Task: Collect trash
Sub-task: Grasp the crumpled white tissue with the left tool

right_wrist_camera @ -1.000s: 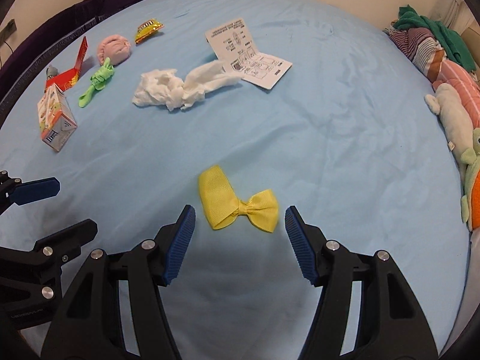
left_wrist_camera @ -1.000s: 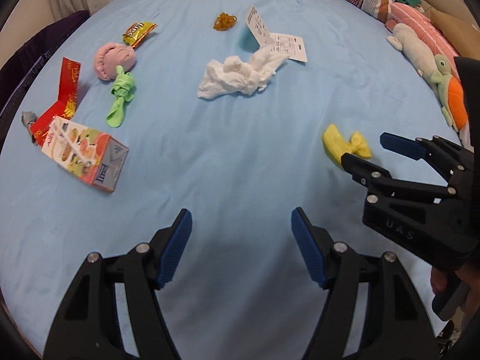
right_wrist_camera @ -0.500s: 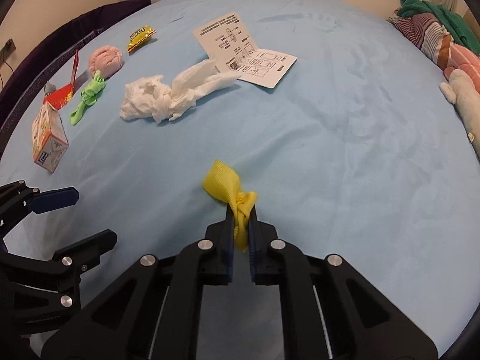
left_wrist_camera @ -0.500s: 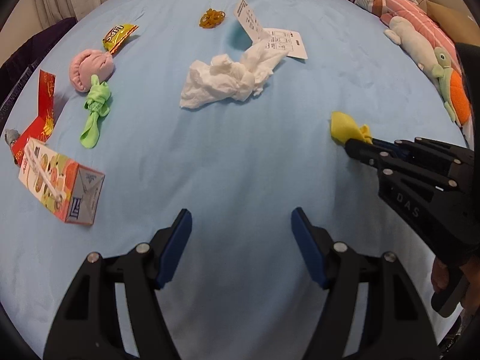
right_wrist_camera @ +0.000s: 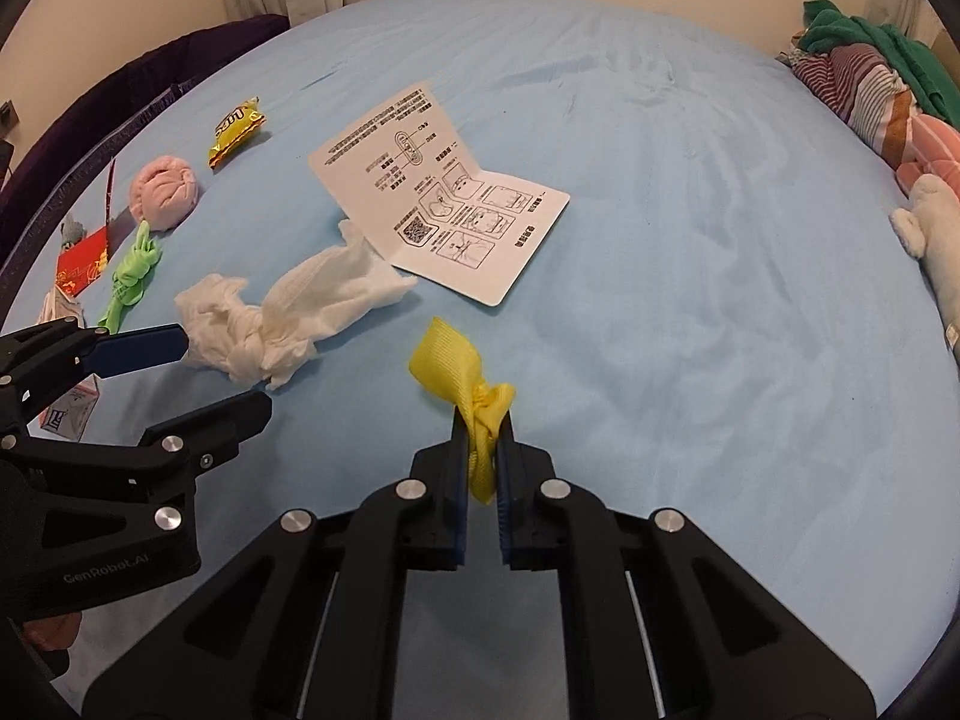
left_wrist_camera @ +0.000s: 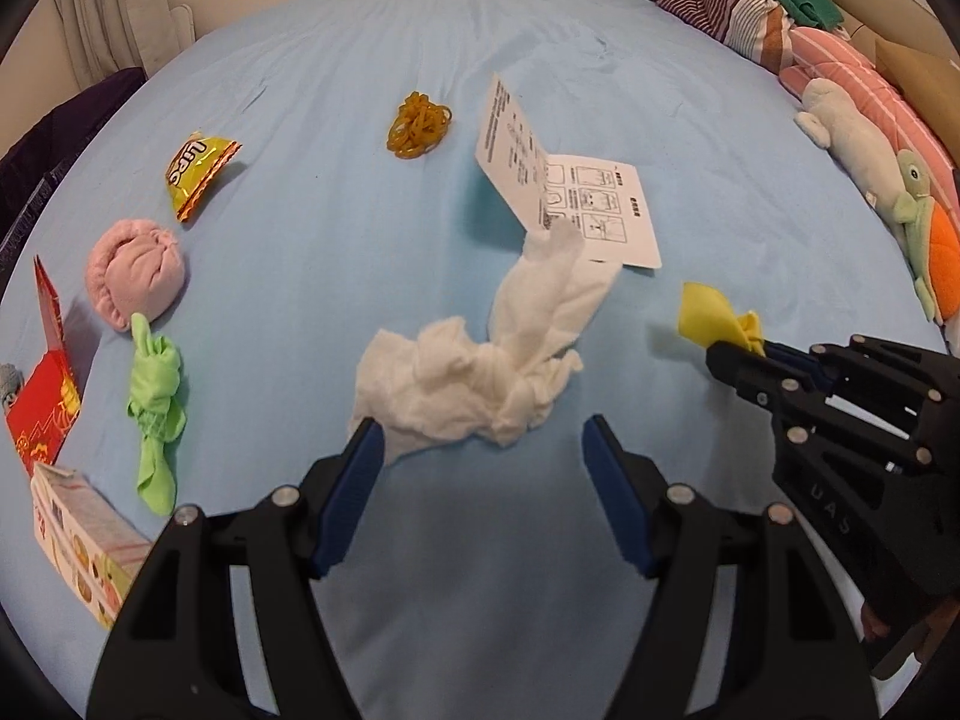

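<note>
Pinching the yellow bow (right_wrist_camera: pixel 474 402) tight, the right claw (right_wrist_camera: pixel 480 450) has it lifted just above the bed (right_wrist_camera: pixel 660 240). The left claw (left_wrist_camera: pixel 480 450) hangs spread over the near edge of the tissue wad (left_wrist_camera: pixel 480 384), nothing between its jaws. So one piece is in hand, and plenty is left: the leaflet (left_wrist_camera: pixel 576 204), rubber bands (left_wrist_camera: pixel 417 123), snack wrapper (left_wrist_camera: pixel 195 171), red packet (left_wrist_camera: pixel 45 396) and carton (left_wrist_camera: pixel 78 546) all lie uncollected. No bin in sight.

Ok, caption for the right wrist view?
Right gripper shut on yellow ribbon bow above blue bedsheet.
</note>
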